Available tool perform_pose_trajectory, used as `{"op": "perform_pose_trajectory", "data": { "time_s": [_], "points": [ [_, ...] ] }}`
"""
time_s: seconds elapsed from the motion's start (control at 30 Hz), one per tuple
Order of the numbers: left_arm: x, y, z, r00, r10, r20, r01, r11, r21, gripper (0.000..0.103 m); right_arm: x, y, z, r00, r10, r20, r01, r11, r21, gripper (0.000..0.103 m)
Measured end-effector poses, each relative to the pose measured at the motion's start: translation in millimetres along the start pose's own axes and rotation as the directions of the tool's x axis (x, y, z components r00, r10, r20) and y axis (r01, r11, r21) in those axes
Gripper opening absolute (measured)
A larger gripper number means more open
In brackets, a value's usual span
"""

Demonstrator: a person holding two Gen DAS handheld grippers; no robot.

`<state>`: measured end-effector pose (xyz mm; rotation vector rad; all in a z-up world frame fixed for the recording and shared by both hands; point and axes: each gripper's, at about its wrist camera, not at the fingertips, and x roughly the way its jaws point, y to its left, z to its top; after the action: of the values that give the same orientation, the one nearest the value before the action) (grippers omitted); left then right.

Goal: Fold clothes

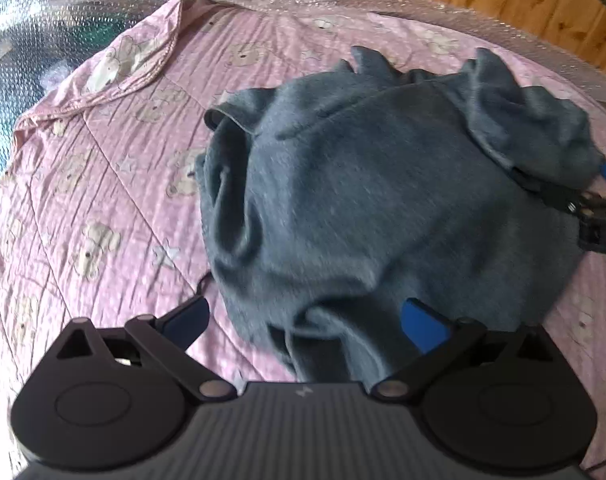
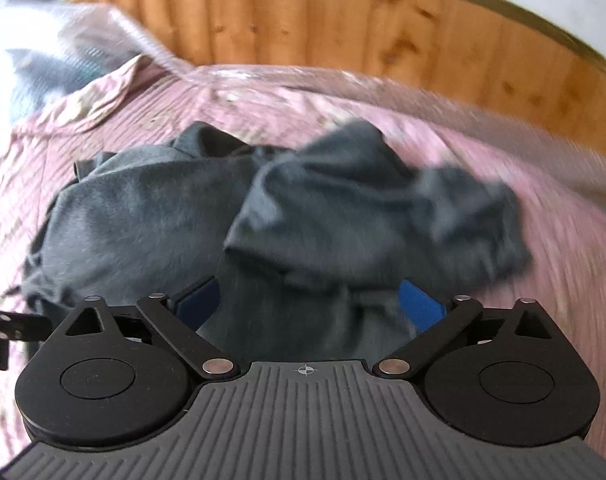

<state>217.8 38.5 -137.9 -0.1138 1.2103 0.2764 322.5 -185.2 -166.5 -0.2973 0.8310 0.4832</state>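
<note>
Your left gripper (image 1: 305,322) and right gripper (image 2: 311,306) both stand wide apart around folds of the grey garment (image 1: 367,184), which lies mid-bed on the pink quilt (image 1: 103,184), with free quilt toward its left edge.

Bed covered by a pink quilt (image 1: 115,184) printed with pale bears and stars, its stitched surface finely wrinkled. One corner of the quilt is turned back at the far left. Clear bubble wrap (image 1: 43,8) lies along the quilt's far edge, against the wooden headboard (image 2: 303,20). A crumpled grey garment (image 1: 383,184) lies directly on the quilt, near its middle.
</note>
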Motion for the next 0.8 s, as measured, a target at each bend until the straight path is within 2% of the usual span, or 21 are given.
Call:
{"op": "perform_pose_trajectory", "data": {
  "time_s": [0.07,0.1,0.13,0.17,0.2,0.27,0.33,0.4,0.43,0.5,0.53,0.6,0.63,0.67,0.7,0.77,0.8],
  "points": [
    [14.2,-5.5,4.3,1.000,0.010,0.014,-0.010,1.000,0.000,0.103,24.9,2.7,6.4,1.000,0.010,0.013,-0.009,0.997,-0.076,0.099],
    [23.6,-10.0,5.6,1.000,0.012,0.026,-0.012,1.000,0.005,0.096,39.6,2.8,7.0,1.000,0.022,0.007,-0.022,0.994,-0.105,0.088],
    [30.9,-13.8,9.3,0.999,0.009,0.033,-0.010,1.000,0.023,0.054,54.3,-0.1,6.4,0.999,0.045,-0.014,-0.046,0.992,-0.116,0.056],
    [37.4,-17.3,14.0,0.999,0.004,0.039,-0.006,0.999,0.046,0.025,65.2,-7.3,6.6,0.998,0.048,-0.036,-0.052,0.993,-0.107,0.032],
    [35.8,-17.1,20.0,0.999,-0.004,0.052,0.001,0.998,0.055,0.014,72.9,-17.0,8.0,0.998,0.033,-0.052,-0.038,0.995,-0.089,0.005],
    [7.9,-1.8,33.3,0.989,-0.033,0.145,0.032,0.999,0.010,0.012,63.1,-45.7,14.3,1.000,-0.007,-0.009,0.007,1.000,-0.024,0.005],
    [-41.8,23.2,47.0,0.961,-0.078,0.266,0.088,0.996,-0.026,0.011,29.4,-88.7,21.5,0.993,-0.098,0.069,0.093,0.993,0.069,0.005],
    [-94.6,46.8,51.7,0.905,-0.170,0.391,0.191,0.981,-0.016,0.011,-9.2,-135.1,28.7,0.968,-0.206,0.140,0.181,0.968,0.172,0.001],
    [-112.7,53.0,50.1,0.884,-0.226,0.409,0.236,0.971,0.028,0.011,-18.1,-151.4,22.8,0.961,-0.242,0.130,0.213,0.955,0.207,0.000],
    [-117.4,47.6,36.1,0.889,-0.306,0.341,0.275,0.952,0.135,0.012,-18.3,-172.1,-5.3,0.960,-0.279,0.034,0.263,0.934,0.241,0.000],
    [-107.1,38.8,23.6,0.905,-0.331,0.268,0.283,0.938,0.201,0.012,-18.4,-182.5,-19.3,0.956,-0.295,-0.014,0.288,0.923,0.256,0.000],
    [-66.8,19.7,-11.1,0.942,-0.324,0.085,0.290,0.917,0.275,0.008,-18.6,-203.2,-47.4,0.940,-0.322,-0.111,0.340,0.897,0.281,0.001],
    [-45.8,10.3,-28.9,0.951,-0.309,-0.009,0.297,0.905,0.305,0.008,-18.7,-213.5,-61.5,0.929,-0.333,-0.159,0.367,0.883,0.292,0.001],
    [-32.3,4.1,-44.5,0.955,-0.290,-0.066,0.295,0.897,0.330,0.008,-18.7,-223.9,-75.5,0.916,-0.343,-0.208,0.394,0.869,0.301,0.001],
    [-27.0,2.5,-56.2,0.958,-0.273,-0.086,0.286,0.895,0.344,0.013,-18.8,-234.2,-89.6,0.901,-0.352,-0.256,0.421,0.853,0.308,0.005],
    [-33.5,16.5,-61.4,0.957,-0.286,-0.055,0.289,0.911,0.294,0.029,-25.1,-248.5,-116.1,0.874,-0.363,-0.323,0.464,0.822,0.331,0.025],
    [-39.2,28.1,-58.7,0.951,-0.306,-0.029,0.304,0.920,0.250,0.057,-37.5,-246.2,-123.1,0.871,-0.380,-0.312,0.478,0.805,0.351,0.047]
  ]
}}
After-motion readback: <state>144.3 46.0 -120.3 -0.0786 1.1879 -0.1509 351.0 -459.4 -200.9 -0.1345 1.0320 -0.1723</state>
